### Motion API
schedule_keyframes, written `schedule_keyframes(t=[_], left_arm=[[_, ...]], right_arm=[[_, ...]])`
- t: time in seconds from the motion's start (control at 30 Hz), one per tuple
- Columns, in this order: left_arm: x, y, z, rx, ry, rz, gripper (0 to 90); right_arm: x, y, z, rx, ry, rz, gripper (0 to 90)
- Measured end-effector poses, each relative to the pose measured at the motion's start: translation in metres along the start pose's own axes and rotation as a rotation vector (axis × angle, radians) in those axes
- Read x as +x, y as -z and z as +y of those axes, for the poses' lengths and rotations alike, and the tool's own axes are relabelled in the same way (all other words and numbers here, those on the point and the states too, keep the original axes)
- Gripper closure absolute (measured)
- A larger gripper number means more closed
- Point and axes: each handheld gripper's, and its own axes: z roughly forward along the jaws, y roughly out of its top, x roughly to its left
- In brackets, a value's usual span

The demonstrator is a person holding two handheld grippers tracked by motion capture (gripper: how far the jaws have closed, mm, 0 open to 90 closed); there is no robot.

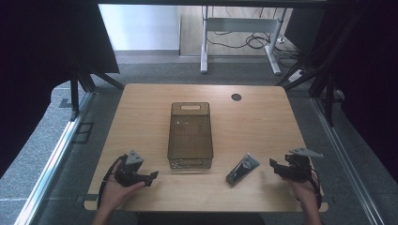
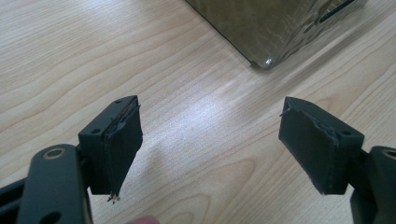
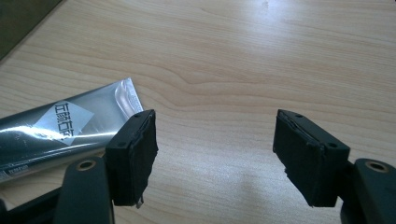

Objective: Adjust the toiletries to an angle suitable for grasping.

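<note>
A dark see-through plastic bin (image 1: 190, 136) stands lengthwise at the middle of the wooden table (image 1: 263, 122); its near corner (image 2: 268, 28) shows in the left gripper view. A silver tube (image 1: 242, 169) with a white label lies flat to the right of the bin's near end, and its flat end (image 3: 60, 126) sits left of my right gripper's jaws. My left gripper (image 1: 152, 176) rests near the front left of the table, open and holding nothing (image 2: 210, 144). My right gripper (image 1: 273, 165) is open just right of the tube, with bare wood between its jaws (image 3: 215, 151).
A round black cable hole (image 1: 236, 97) marks the table's far right part. Dark curtains and stand legs flank both sides. A white desk frame (image 1: 239, 35) with cables stands on the floor beyond.
</note>
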Motion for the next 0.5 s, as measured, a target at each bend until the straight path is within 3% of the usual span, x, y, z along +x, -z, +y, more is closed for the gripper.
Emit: schedule_keyframes(t=[0.3,0.5], left_arm=[[-0.001,0.0009,0.0004,-0.002,0.004,-0.015,21.9],[0.0005,0.0011,-0.0001,-0.003,0.006,-0.017,22.1]], right_arm=[[0.004,0.0018,0.0,0.005,0.03,0.002,33.3],[0.006,0.002,0.0011,0.009,0.049,0.034,38.4]])
